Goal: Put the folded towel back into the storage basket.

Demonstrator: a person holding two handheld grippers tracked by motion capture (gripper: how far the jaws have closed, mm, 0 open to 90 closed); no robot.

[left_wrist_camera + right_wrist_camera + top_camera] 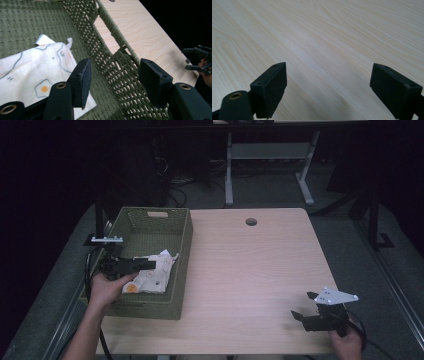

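A green woven basket (183, 240) stands on the left of the wooden table (250, 265). Inside it lies a folded white cloth (152, 275) printed with fried eggs, also seen in the left gripper view as the cloth (32, 70) on the basket floor (30, 22). My left gripper (152, 265) hovers open inside the basket just above the cloth; the left gripper (113, 77) has nothing between its jaws. My right gripper (306, 306) is open low over the table's front right corner. The right gripper (328, 85) has bare wood between its jaws.
A round cable hole (251, 221) sits near the table's far edge. Behind the table stand white desk legs (229, 170) and cables on a grey floor. The basket wall (117, 70) rises right in front of the left gripper.
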